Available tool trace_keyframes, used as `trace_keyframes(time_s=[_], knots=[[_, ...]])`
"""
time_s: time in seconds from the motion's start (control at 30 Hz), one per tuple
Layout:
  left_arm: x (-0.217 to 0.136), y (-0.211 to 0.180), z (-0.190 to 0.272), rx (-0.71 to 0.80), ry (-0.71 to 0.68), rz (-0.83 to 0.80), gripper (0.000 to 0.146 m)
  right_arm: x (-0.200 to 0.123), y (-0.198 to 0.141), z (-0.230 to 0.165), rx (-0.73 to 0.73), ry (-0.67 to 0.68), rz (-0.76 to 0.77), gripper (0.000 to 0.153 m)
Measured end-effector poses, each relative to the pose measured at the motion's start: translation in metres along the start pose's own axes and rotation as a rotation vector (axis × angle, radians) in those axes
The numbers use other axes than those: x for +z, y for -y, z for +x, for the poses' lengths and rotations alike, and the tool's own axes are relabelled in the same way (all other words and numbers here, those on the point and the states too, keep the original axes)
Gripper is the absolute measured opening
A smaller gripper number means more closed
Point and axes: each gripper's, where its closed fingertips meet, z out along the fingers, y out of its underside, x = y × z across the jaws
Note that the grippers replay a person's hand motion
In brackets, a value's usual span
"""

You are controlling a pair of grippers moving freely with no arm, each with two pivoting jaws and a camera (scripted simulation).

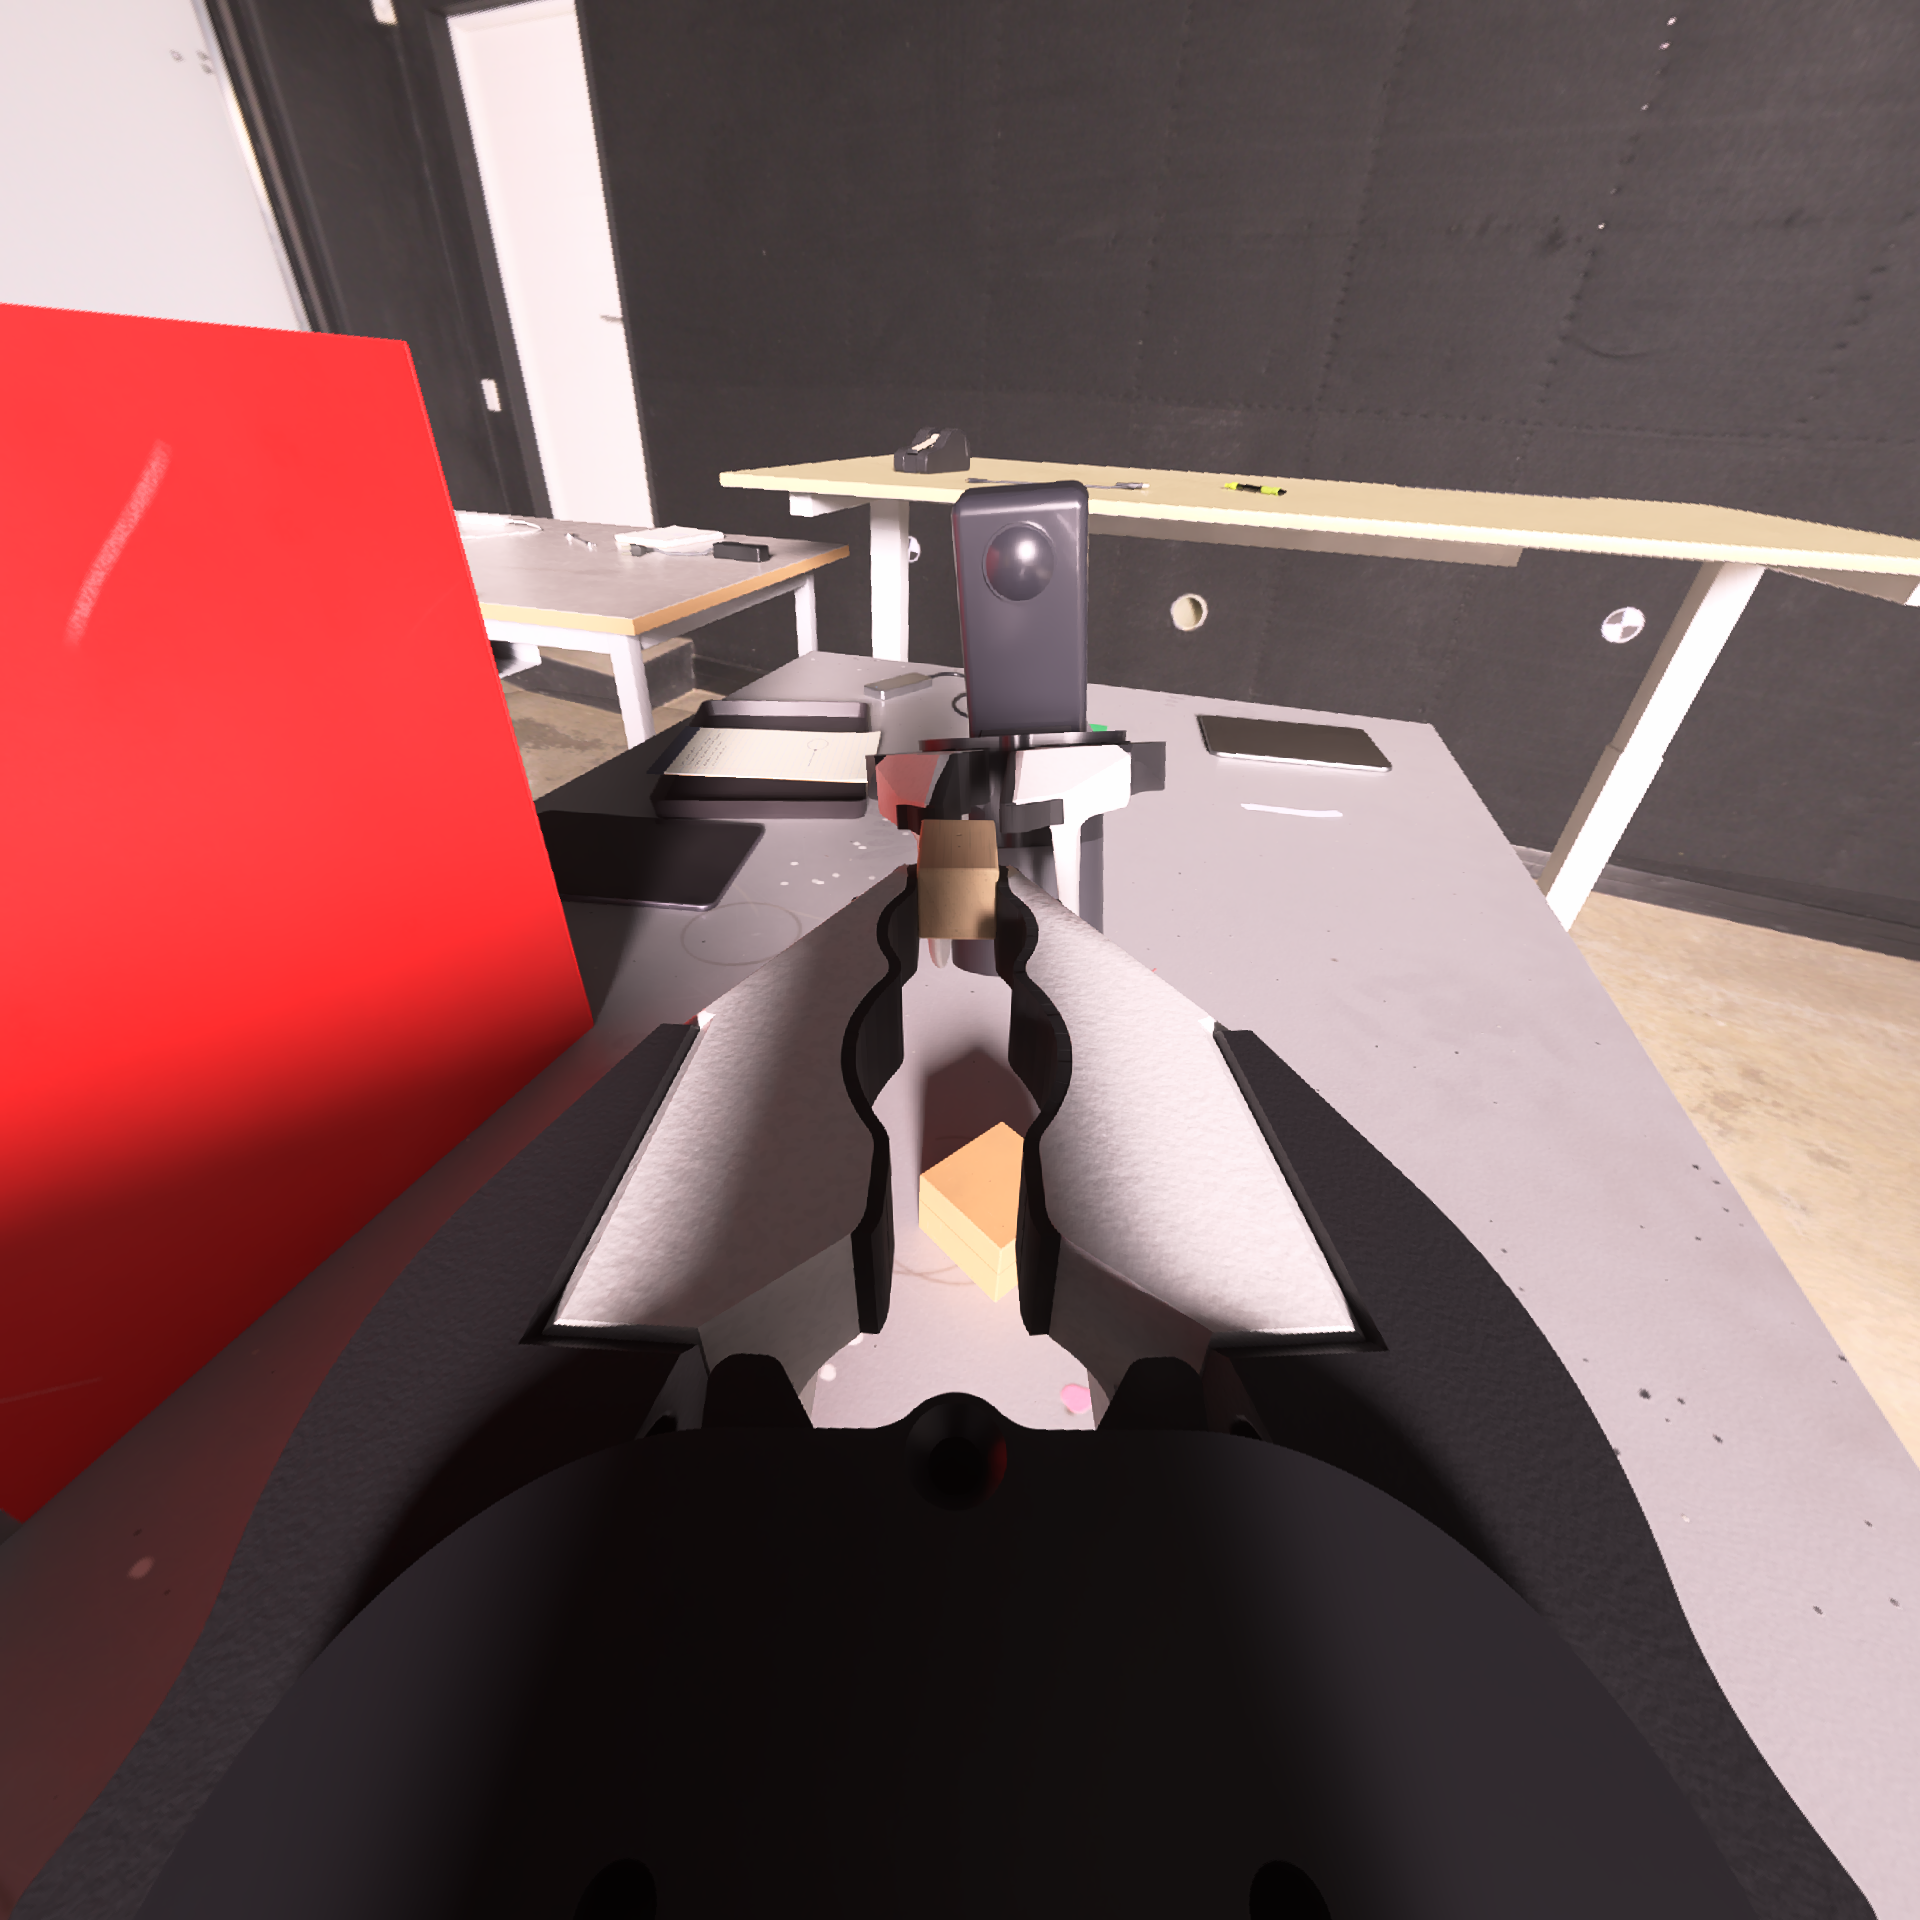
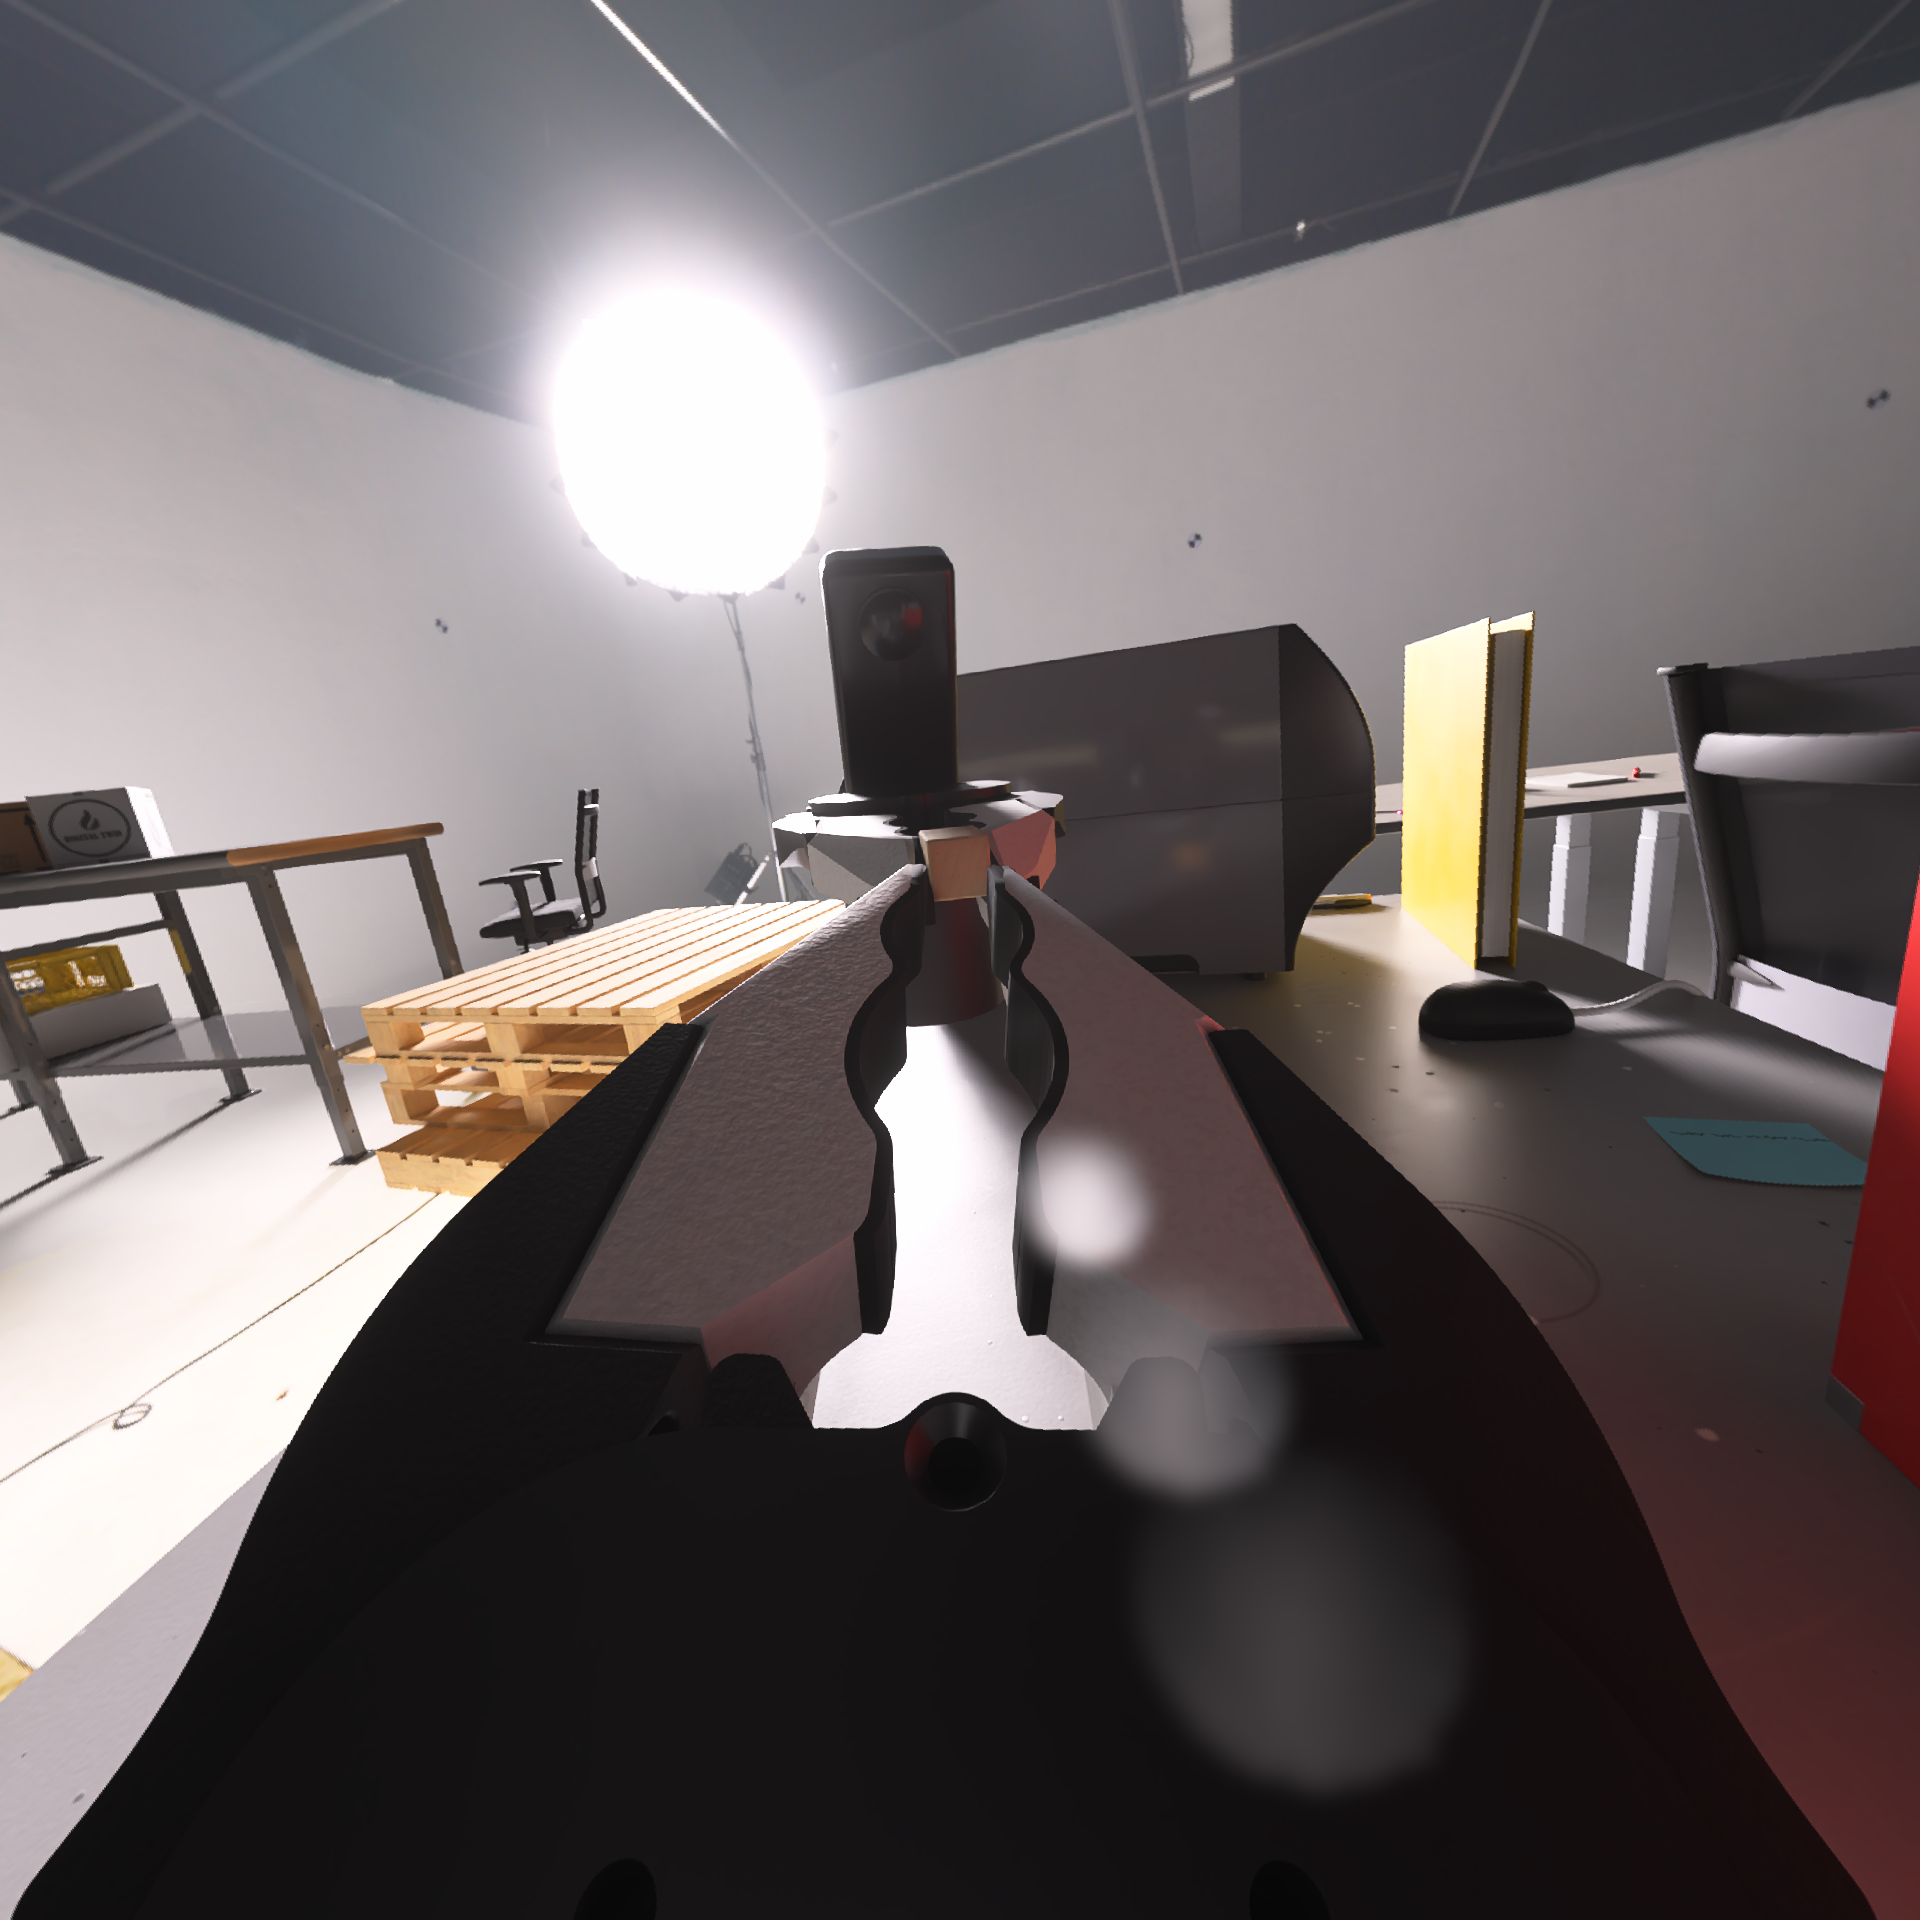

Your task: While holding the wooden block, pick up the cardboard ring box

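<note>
A small wooden block (image 1: 956, 878) sits between the tips of my left gripper (image 1: 958, 909), which is shut on it above the grey table (image 1: 1351, 1039). My right gripper (image 2: 956, 883) faces the left one tip to tip. Its jaws stand at the same narrow width, and the same block (image 2: 954, 860) sits at its tips. The right gripper also shows in the left wrist view (image 1: 1018, 769). The cardboard ring box (image 1: 971, 1205), a tan two-layer box, lies on the table below the left fingers. It does not show in the right wrist view.
A red board (image 1: 208, 831) stands close on the left and shows at the right edge of the right wrist view (image 2: 1881, 1195). A dark pad (image 1: 644, 857), papers (image 1: 769, 753), a tablet (image 1: 1294, 743), a yellow book (image 2: 1455, 790), a mouse (image 2: 1496, 1008) and a grey machine (image 2: 1195, 800) are on the table.
</note>
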Motion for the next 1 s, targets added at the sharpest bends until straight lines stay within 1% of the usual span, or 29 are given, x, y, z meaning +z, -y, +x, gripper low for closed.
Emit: trace_keyframes(time_s=[0.13,0.2,0.37,0.5,0.6,0.73,0.87,0.97,1.0], knots=[[0.001,-0.003,0.002,-0.002,-0.01,-0.013,0.013,-0.002,-0.003,-0.001,-0.014,0.005,-0.024,0.011],[0.001,-0.005,0.003,0.006,-0.024,-0.05,0.013,-0.004,-0.006,-0.002,-0.025,0.008,-0.042,0.011],[0.0,-0.012,0.009,0.045,-0.086,-0.193,0.013,-0.007,-0.014,-0.008,-0.087,0.016,-0.143,0.012],[0.001,-0.015,0.011,0.056,-0.104,-0.24,0.013,-0.009,-0.017,-0.009,-0.11,0.018,-0.172,0.012],[0.002,-0.019,0.009,0.075,-0.074,-0.261,0.013,-0.012,-0.021,-0.007,-0.115,0.006,-0.205,0.012],[0.001,-0.026,0.005,0.131,-0.028,-0.338,0.013,-0.014,-0.027,-0.001,-0.11,-0.038,-0.281,0.013],[-0.001,-0.028,0.002,0.125,-0.015,-0.396,0.013,-0.013,-0.03,0.003,-0.222,-0.115,-0.401,0.014],[-0.003,-0.028,0.004,0.107,-0.048,-0.403,0.013,-0.013,-0.031,0.0,-0.252,-0.108,-0.446,0.013],[-0.002,-0.027,0.005,0.117,-0.044,-0.404,0.013,-0.013,-0.03,-0.001,-0.246,-0.105,-0.437,0.013]])
